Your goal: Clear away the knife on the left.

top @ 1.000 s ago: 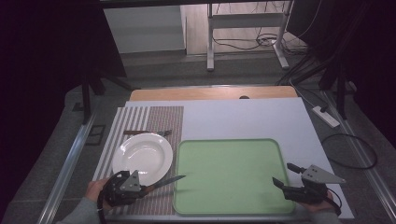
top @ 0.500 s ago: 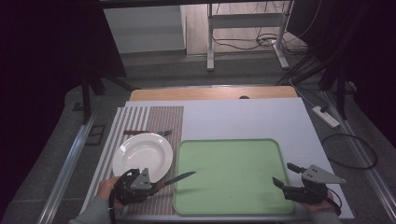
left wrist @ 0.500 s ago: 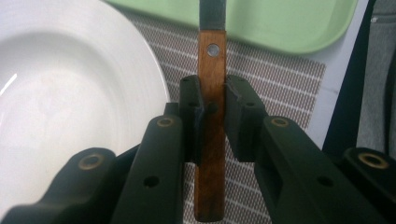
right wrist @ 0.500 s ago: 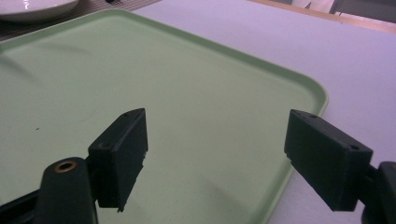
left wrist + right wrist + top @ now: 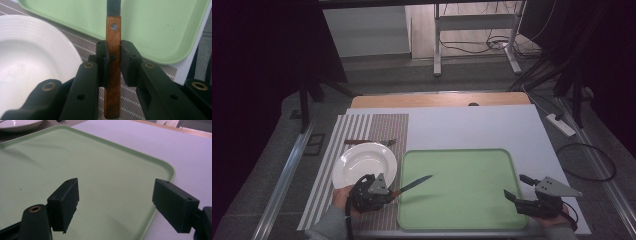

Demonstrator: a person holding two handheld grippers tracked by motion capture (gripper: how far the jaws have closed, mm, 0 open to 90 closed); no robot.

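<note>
- i see the left gripper clamped on the knife; in the left gripper view the pads press both sides of the wooden handle, which runs upright between them.
- the knife's dark blade sticks out from the gripper toward the right in the high view, its tip over the left part of the green tray. it is lifted off the tray; a faint shadow lies beneath it.
- a metal rivet shows on the handle just above the pads.
- my left hand sits at the near edge of the white plate, over the striped placemat.
- the plate rests on the placemat, just left of the tray. in the left gripper view the plate fills the left side, the tray lies across the top.
- a second piece of cutlery lies on the placemat just behind the plate; too small to tell which kind.
- the right gripper is open with nothing between its jaws. in the right gripper view the jaws stand wide apart over the tray's near right corner.
- the tray lies on the pale surface.
</note>
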